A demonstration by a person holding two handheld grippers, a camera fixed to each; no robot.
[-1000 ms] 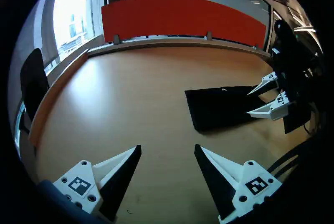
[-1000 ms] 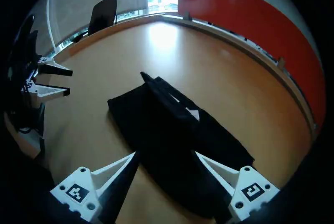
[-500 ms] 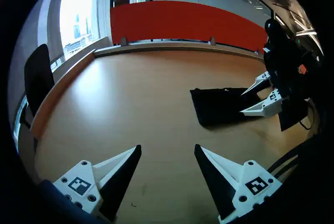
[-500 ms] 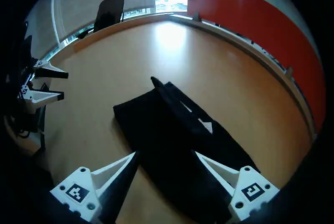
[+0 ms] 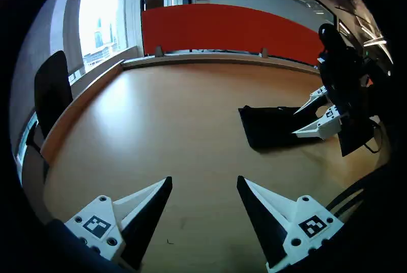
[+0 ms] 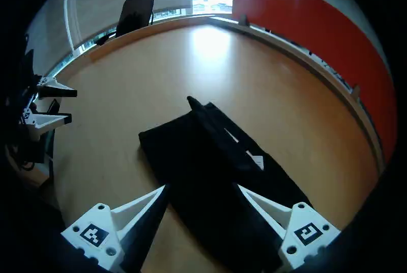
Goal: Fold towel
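black towel [image 6: 203,146] lies beneath right gripper [image 6: 202,187]; left gripper [image 5: 203,178] hovers over table [image 5: 168,110], both released.

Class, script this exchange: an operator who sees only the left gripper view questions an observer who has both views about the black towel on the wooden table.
Operator: From here the towel is only a flat dark patch. Is it a single layer?
Observer: No. In the right gripper view a folded strip runs lengthwise down its middle, lying on top of the wider layer.
Operator: Is there any mark I could use to find that strip?
Observer: Yes, a small white tag sits on the strip, towards its nearer end.
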